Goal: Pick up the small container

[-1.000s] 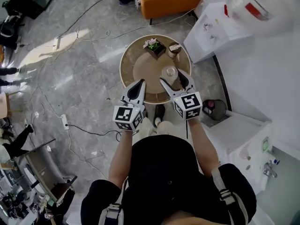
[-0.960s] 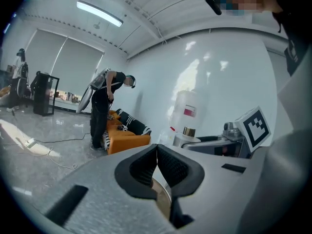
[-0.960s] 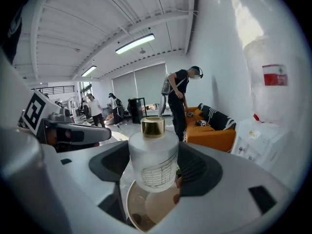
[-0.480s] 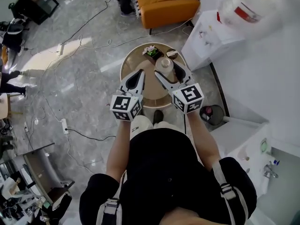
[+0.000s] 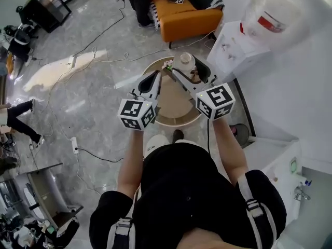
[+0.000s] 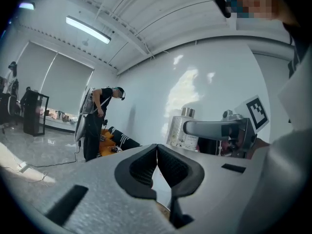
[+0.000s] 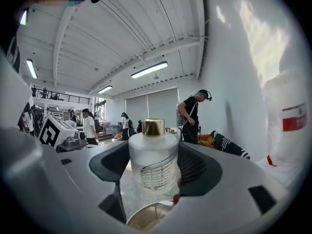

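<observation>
The small container [image 7: 154, 165] is a frosted white bottle with a gold cap. My right gripper [image 7: 156, 172] is shut on its body and holds it upright, well above the round table [image 5: 174, 105]. In the head view the container [image 5: 186, 61] shows between the right gripper's [image 5: 187, 69] fingers, over the table's far edge. My left gripper [image 5: 157, 78] hovers beside it on the left, with its jaws closed together and nothing in them. From the left gripper view the left gripper [image 6: 157, 165] has its pads touching, and the lifted container [image 6: 183, 131] appears to the right.
A small potted plant [image 5: 168, 66] stands on the table's far side, mostly hidden by the grippers. An orange sofa [image 5: 184, 12] is beyond the table and a white cabinet [image 5: 236, 48] with a large water bottle [image 5: 272, 12] stands to the right. Cables cross the grey floor.
The right gripper has lifted the container off the table and carried it up and away from me. The left gripper rose alongside it, still shut and empty.
</observation>
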### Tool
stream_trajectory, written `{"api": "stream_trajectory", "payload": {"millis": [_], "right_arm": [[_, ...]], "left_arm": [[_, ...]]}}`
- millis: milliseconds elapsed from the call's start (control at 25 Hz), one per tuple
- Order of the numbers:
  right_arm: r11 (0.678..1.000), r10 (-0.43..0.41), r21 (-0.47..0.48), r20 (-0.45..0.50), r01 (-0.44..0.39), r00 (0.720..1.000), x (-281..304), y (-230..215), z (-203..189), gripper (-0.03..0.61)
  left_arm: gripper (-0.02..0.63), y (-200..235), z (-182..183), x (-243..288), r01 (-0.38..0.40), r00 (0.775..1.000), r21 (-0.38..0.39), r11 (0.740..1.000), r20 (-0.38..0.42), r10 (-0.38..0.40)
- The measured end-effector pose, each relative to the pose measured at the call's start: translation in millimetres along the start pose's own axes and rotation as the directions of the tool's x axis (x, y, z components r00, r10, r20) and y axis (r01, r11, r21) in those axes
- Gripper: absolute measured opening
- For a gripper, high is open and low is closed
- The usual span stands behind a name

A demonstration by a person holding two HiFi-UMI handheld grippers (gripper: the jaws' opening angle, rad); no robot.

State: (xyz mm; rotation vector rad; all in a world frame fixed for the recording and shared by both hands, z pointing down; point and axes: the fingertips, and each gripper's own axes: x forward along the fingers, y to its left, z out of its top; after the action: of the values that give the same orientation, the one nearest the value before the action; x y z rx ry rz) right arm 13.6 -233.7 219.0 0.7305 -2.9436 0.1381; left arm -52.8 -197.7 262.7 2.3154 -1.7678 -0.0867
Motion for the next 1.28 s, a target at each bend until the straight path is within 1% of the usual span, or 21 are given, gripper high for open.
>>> {"api": "stream_trajectory", "payload": {"millis": [200, 440, 560, 800, 1040, 1280], "right_arm": [[1.0, -0.011, -0.006, 0.023, 0.011, 1.0, 4.9, 11.1, 27.3, 0.31], [1.0, -0.026, 0.003, 0.047, 0.026, 0.999, 9.0, 29.1, 51.7, 0.308], [0.999, -0.033, -0.003, 0.052, 0.033, 0.998, 8.8, 37.1, 60.5, 0.308], [0.998, -0.051, -0.029, 0.045, 0.053, 0.998, 11.1, 46.3, 67.2, 0.308], [0.997, -0.068, -0.029, 0.036, 0.069, 0.997, 11.8, 52.9, 65.6, 0.308], [0.996, -0.08, -0.041, 0.039, 0.081, 0.996, 11.0, 51.8, 65.3, 0.308]], "left_arm": [[0.018, 10.9, 28.0, -11.9, 0.016, 1.0, 0.01, 1.0, 0.006, -0.016], [0.018, 24.6, 64.7, -34.6, 0.029, 0.999, 0.041, 0.999, 0.02, -0.03], [0.018, 26.6, 76.1, -43.6, 0.041, 0.999, 0.044, 0.998, 0.032, -0.043], [0.018, 26.8, 85.2, -51.5, 0.075, 0.996, 0.041, 0.996, 0.043, -0.077], [0.019, 26.7, 85.4, -53.9, 0.099, 0.995, 0.044, 0.994, 0.028, -0.1], [0.018, 23.2, 85.7, -50.5, 0.126, 0.991, 0.048, 0.991, 0.032, -0.127]]}}
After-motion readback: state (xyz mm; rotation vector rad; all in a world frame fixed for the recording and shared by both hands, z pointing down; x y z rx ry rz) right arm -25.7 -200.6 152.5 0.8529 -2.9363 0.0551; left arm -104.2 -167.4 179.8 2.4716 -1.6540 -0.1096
